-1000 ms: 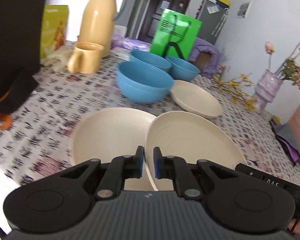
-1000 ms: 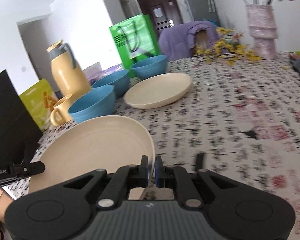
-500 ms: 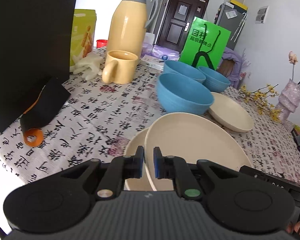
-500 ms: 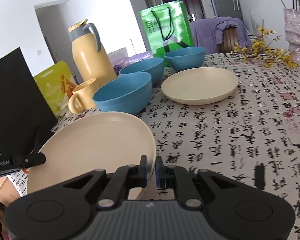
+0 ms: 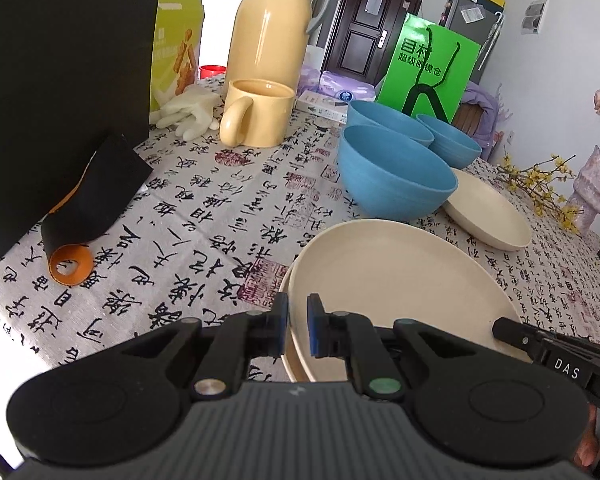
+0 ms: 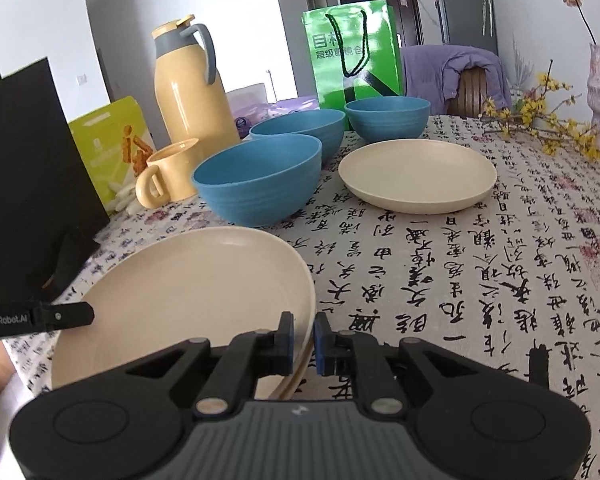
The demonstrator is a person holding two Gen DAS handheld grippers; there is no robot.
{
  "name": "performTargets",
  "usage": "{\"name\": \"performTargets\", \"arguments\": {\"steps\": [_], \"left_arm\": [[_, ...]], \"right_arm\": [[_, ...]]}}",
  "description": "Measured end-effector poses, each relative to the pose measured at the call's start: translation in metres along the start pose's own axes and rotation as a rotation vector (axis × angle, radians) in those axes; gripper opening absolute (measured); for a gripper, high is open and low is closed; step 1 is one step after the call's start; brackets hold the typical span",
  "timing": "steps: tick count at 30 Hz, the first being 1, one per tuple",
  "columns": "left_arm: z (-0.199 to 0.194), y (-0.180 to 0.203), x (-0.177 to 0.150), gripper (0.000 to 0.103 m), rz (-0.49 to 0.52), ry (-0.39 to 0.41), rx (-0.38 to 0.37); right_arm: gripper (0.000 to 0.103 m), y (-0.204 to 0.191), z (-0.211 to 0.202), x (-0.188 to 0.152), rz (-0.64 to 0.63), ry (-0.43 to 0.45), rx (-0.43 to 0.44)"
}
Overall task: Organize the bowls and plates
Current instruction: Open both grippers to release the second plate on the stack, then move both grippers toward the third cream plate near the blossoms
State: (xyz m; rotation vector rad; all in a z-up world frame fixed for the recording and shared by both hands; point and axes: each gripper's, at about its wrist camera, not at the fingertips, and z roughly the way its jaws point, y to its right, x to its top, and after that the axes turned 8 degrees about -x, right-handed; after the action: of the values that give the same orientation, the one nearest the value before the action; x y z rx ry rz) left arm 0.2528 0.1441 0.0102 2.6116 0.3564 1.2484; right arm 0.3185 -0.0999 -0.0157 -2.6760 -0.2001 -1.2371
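The left gripper [image 5: 298, 332] slants down toward the near edge of the tabletop [image 5: 204, 216], its jaws nearly closed and pinching the near left rim of the upper plate [image 5: 392, 280]. The right gripper [image 6: 303, 338] tilts down at a similar slant on the opposite side of the same plate. Its jaws have just been opening: the plate's right rim sits between the blue pads, and a thin gap shows beside it, so the pads no longer press on it.

The upper plate sits on the lower plate [image 5: 286, 292], almost covering it, with only a narrow crescent of the lower rim showing at the left. This stack of 2 is at the near side of the tabletop. Both plates are round, shallow and cream, with a matte, smooth face and a low raised rim. A 3rd plate [image 5: 488, 216] of the same kind lies alone farther back on the right.

Just behind the stack stands the nearest blue bowl [image 5: 396, 184], deep and round with faint ridges around its outside. 2 more blue bowls [image 5: 388, 120] [image 5: 448, 138] stand behind it, close together.

The tabletop wears a pale cloth printed with black calligraphy and reddish stamps. Toward the back left are a glossy yellow mug [image 5: 260, 114] and a tall yellow flask [image 5: 272, 28] with a grey handle. A green paper bag [image 5: 428, 68] stands behind the bowls.
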Motion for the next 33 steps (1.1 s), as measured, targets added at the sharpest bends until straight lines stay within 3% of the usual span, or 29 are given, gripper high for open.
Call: {"name": "performTargets", "arguments": {"steps": [8, 17, 20, 22, 24, 26, 27, 33], "left_arm": [[0.005, 0.000, -0.003, 0.010, 0.023, 0.008, 0.030], [-0.009, 0.011, -0.004, 0.014, 0.068, 0.027, 0.003], [-0.018, 0.021, -0.006, 0.026, 0.092, 0.040, -0.018], [-0.023, 0.030, -0.009, 0.041, 0.108, 0.046, -0.037], [-0.026, 0.040, -0.012, 0.043, 0.127, 0.044, -0.065], [-0.028, 0.053, -0.017, 0.051, 0.145, 0.033, -0.098], [-0.029, 0.059, -0.020, 0.058, 0.154, 0.027, -0.117], [-0.035, 0.106, -0.043, 0.072, 0.249, 0.021, -0.198]], "right_arm": [[0.022, -0.012, 0.002, -0.007, -0.084, 0.020, -0.038], [0.043, -0.012, -0.009, -0.006, -0.091, 0.053, -0.016], [0.046, -0.004, -0.018, -0.006, -0.075, 0.071, -0.018], [0.049, 0.003, -0.024, -0.007, -0.064, 0.079, -0.023], [0.050, 0.011, -0.030, -0.008, -0.054, 0.084, -0.034], [0.052, 0.021, -0.039, -0.009, -0.047, 0.097, -0.047], [0.056, 0.027, -0.044, -0.010, -0.041, 0.103, -0.055], [0.071, 0.069, -0.075, -0.023, 0.011, 0.131, -0.116]]}}
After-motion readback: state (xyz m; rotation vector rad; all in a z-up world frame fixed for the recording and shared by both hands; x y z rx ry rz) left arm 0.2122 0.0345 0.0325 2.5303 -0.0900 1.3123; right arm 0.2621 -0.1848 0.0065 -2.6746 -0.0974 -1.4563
